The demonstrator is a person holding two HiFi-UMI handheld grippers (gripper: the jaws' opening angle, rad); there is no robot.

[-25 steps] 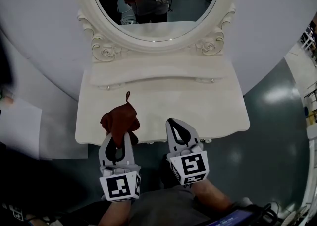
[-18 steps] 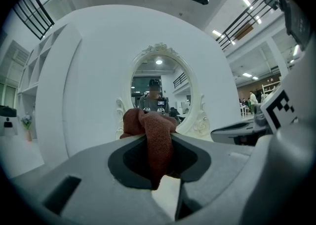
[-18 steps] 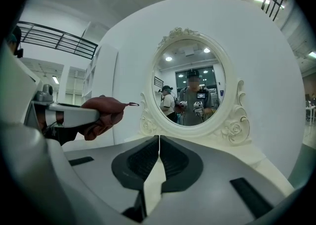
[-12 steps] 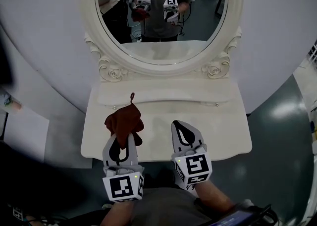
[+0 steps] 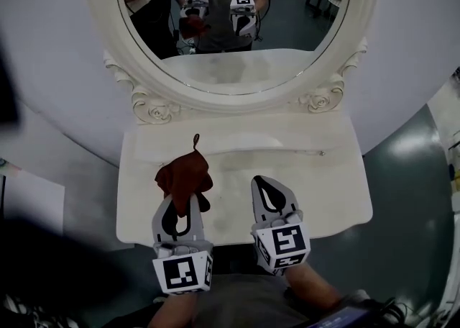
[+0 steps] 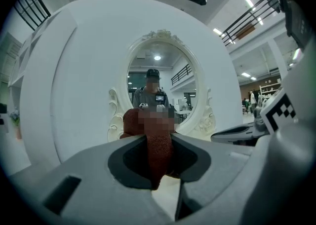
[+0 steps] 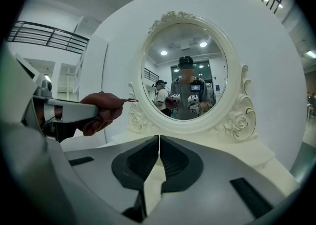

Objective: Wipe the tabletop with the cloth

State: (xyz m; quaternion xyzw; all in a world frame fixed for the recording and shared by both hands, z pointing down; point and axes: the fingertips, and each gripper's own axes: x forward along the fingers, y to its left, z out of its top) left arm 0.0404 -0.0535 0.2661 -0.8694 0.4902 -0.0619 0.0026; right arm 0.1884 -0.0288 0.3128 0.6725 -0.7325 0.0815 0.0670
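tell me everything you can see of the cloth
The cloth is a dark reddish-brown, nubby fabric, bunched into a lump with a loop sticking out at its far end. The left gripper has its jaws shut on a fold of it. It is over the front left of the dressing table; whether it touches is unclear.

The left gripper (image 5: pixel 179 198) and right gripper (image 5: pixel 264 181) look alike. Each has a pale grey plastic body and two broad jaws that taper to a point. The jaws are lined with black ribbed pads (image 7: pixel 143 162) around a teardrop-shaped hollow. A dark rectangular slot is cut into each flank. At the hand end of each sits a white cube (image 5: pixel 182 274) printed with black square markers. The person wears a grey top (image 5: pixel 237 303).
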